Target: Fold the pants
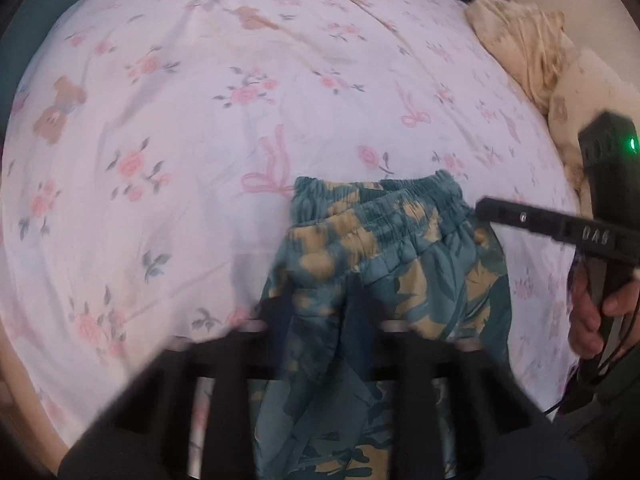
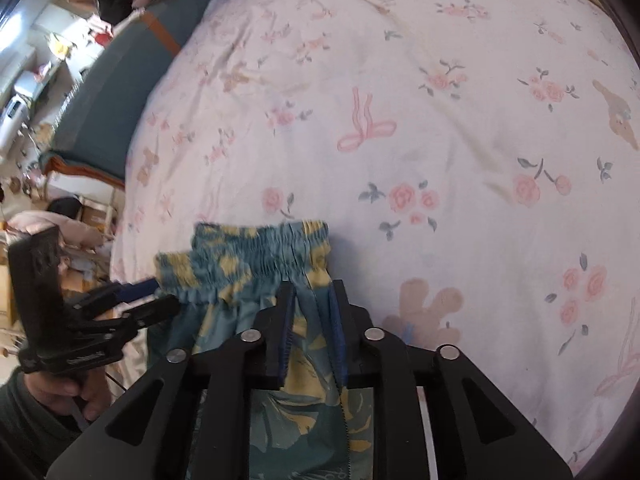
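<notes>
Teal pants with a yellow leaf print (image 1: 384,248) lie on the bed, their elastic waistband (image 2: 256,256) at the far end. In the blurred left wrist view my left gripper (image 1: 318,304) straddles the cloth below the waistband, its jaws apart and flat fabric showing between them. The right wrist view has the same gripper (image 2: 164,294) at the waistband's left corner, with a narrow gap between its fingers. My right gripper (image 2: 312,290) stands open over the right side of the pants, blue pads apart, cloth lying between them. Its tip (image 1: 482,208) reaches the waistband's right end.
A white sheet with pink flowers and bears (image 1: 200,120) covers the bed. A crumpled cream cloth (image 1: 528,48) lies at its far right. A teal bed frame (image 2: 120,80) and a cluttered room lie beyond the left edge. A hand (image 1: 592,320) holds each gripper's handle.
</notes>
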Available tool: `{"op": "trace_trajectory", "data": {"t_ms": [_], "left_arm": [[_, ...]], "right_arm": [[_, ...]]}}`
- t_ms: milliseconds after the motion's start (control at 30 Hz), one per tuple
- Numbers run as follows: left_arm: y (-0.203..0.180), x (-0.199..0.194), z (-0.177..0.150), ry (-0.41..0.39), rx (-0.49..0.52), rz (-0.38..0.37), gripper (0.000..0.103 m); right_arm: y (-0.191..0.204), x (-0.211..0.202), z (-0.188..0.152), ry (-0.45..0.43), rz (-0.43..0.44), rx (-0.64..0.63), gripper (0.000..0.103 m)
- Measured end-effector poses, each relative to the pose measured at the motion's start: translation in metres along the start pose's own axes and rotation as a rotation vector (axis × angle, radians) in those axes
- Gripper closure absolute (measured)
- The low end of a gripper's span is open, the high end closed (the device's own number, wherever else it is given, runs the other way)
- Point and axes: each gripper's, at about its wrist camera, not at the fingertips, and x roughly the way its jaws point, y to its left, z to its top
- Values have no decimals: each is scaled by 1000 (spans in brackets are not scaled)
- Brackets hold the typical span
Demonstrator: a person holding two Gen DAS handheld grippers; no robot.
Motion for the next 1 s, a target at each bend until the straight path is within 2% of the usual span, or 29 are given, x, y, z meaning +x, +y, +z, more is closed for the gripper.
{"op": "trace_trajectory", "data": {"t_ms": [33, 67, 133, 200, 233, 267, 333, 433, 500, 567, 600, 633, 700, 733, 767, 800, 833, 933, 1000], "left_arm": [[-3, 0, 1, -11, 21, 14, 95], [-6, -1, 3, -15, 37, 10, 96], [-12, -4, 7, -25, 64, 5, 97], [-17, -11, 8, -40, 95, 7, 97], [-17, -14, 10, -45, 95, 9, 97], [-16, -16, 12, -45, 89, 3, 97], [-12, -22, 17, -66, 72, -5, 97], [-13, -11, 24, -56, 93, 31, 96], [-10, 1, 24, -50, 85, 52, 91], [-1, 10, 21, -21, 36, 66, 61], [5, 12, 21, -14, 6, 52, 57], [10, 11, 21, -15, -15, 31, 55], [21, 8, 25, -11, -50, -19, 50], [24, 9, 27, -9, -57, -37, 49], [28, 12, 30, -3, -63, -58, 49], [29, 17, 32, 13, -63, -76, 49], [29, 21, 33, 26, -62, -92, 50], [26, 36, 36, 50, -49, -158, 51], [26, 41, 35, 53, -55, -202, 65]], "right_arm": [[-2, 1, 1, -7, 5, 11, 60], [-5, 2, 1, -18, 14, 27, 54], [-6, 7, -2, -18, 62, 33, 55], [0, 12, -6, -1, 61, 0, 67], [7, 11, -8, -7, 15, -48, 83], [10, 8, -9, -22, -3, -71, 89], [8, 0, -7, -42, -5, -68, 89], [-4, -5, -3, -47, -20, -35, 89], [-10, -2, -2, -38, -40, -25, 89], [-21, 5, -2, -2, -20, 26, 89], [-23, 4, -2, -2, -14, 36, 89], [-23, 2, -2, -13, 0, 34, 84], [-20, -3, 0, -28, 24, 22, 82], [-21, -2, 3, -18, 45, 35, 68], [-22, -2, 5, -15, 72, 50, 43], [-24, -1, 7, -21, 96, 67, 33], [-25, 2, 8, -36, 98, 79, 30], [-21, 18, 10, -7, 103, 80, 31], [-18, 28, 9, 14, 115, 75, 32]]}}
